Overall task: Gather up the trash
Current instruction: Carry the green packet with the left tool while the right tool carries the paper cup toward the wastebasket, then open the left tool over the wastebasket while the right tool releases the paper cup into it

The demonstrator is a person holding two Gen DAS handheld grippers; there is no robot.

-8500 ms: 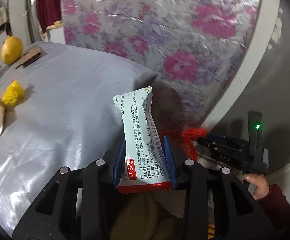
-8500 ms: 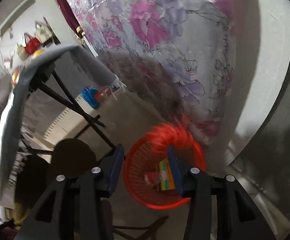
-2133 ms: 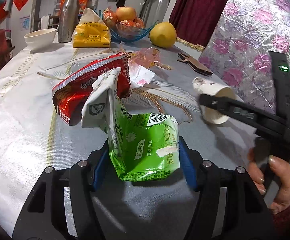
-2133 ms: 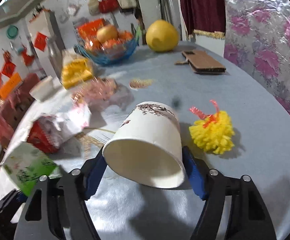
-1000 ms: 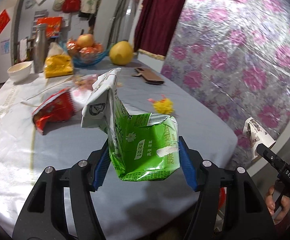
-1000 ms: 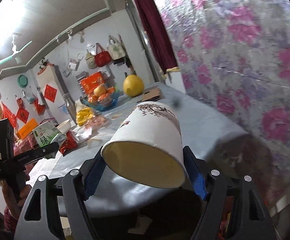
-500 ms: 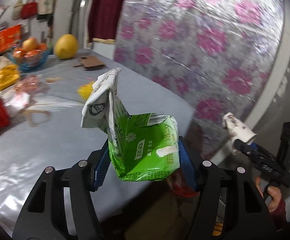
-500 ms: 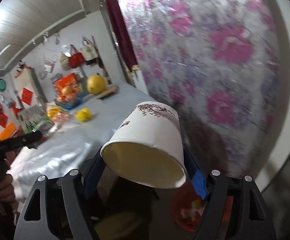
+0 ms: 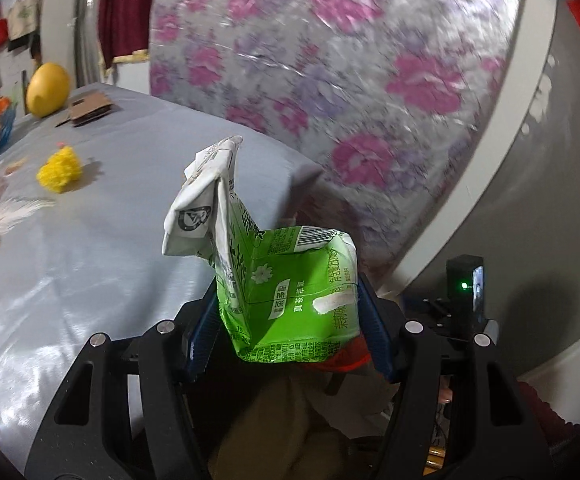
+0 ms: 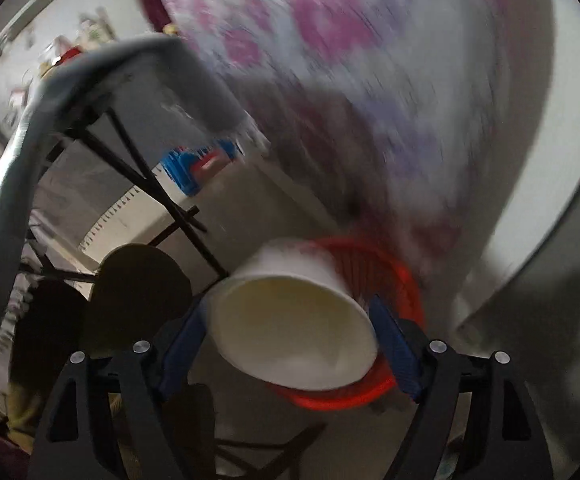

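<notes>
- Green and crumpled, the milk carton sits clamped in the left gripper in the left wrist view, both blue pads pressed into its sides so it can't drop early.
- It hangs out past the near corner of the grey-clothed table, and a sliver of the red basket peeks from under its base. That looks like a carry to the bin, waiting its turn.
- Back on the cloth, a yellow pom-pom lies towards the far edge, not yet collected.
- Over to the right wrist view, badly blurred: the paper cup lies mouth towards the lens between the tips of the right gripper.
- Those jaws have just been opening; the pads seem to stand clear of the cup's wall, so I call it let go.
- Right behind the cup is the red basket on the floor beside the table's edge, so the drop is lined up.
</notes>
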